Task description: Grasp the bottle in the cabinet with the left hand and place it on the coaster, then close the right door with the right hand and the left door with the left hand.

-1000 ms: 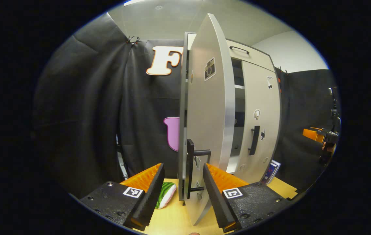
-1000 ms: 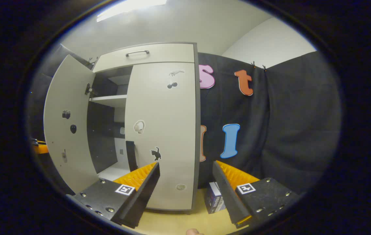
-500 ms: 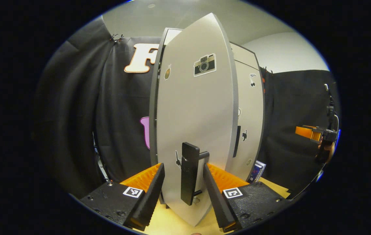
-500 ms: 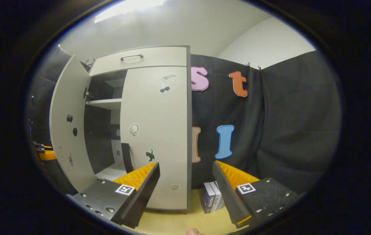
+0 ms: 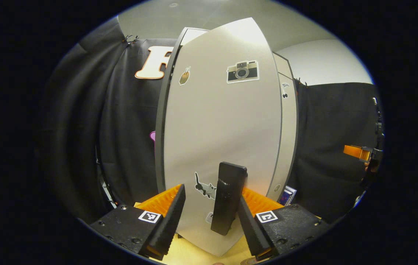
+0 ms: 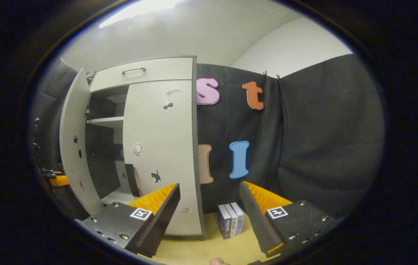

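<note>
1. The left gripper (image 5: 209, 221) was held wide open, nothing clamped; the black bar handle (image 5: 227, 198) of the pale grey left door (image 5: 220, 129) stood upright between its fingers.
2. That tall door was seen partly open, its long axis vertical, its front turned to the camera.
3. The right gripper (image 6: 209, 217) was spread open and empty above the wooden bench (image 6: 201, 250).
4. The pale grey right door (image 6: 161, 154) was seen shut, beside small upright books (image 6: 231, 221).

Left door (image 5: 223, 140) hiding the cabinet interior, right gripper (image 5: 360, 152) small and cut off at the edge
</note>
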The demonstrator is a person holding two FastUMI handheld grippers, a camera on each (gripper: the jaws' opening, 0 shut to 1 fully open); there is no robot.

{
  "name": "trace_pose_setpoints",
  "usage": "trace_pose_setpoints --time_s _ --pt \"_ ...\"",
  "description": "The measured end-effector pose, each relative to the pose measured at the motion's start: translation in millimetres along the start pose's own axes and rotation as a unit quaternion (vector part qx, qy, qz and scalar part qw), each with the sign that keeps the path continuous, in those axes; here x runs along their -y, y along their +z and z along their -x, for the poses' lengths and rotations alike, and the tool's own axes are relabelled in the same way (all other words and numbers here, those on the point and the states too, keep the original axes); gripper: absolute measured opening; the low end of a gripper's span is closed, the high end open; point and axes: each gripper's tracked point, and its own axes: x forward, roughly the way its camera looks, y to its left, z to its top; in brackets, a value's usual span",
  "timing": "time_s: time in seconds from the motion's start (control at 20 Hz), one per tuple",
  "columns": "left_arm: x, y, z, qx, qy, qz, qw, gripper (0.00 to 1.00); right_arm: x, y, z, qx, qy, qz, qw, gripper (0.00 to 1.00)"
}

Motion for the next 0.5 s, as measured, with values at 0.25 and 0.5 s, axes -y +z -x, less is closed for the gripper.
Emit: trace_pose_setpoints --time_s 0.25,0.5 --pt "10.8 -0.1 -10.2 -0.003 0.006 -0.018 1.0 0.77 5.2 2.1 8.9 -0.003 -0.004 -0.005 1.0 0.98" --pt "26.1 -2.0 -28.8 -0.006 0.019 -0.022 1.0 0.79 15.6 -7.1 20.0 -0.013 -0.017 0.006 1.0 0.98"
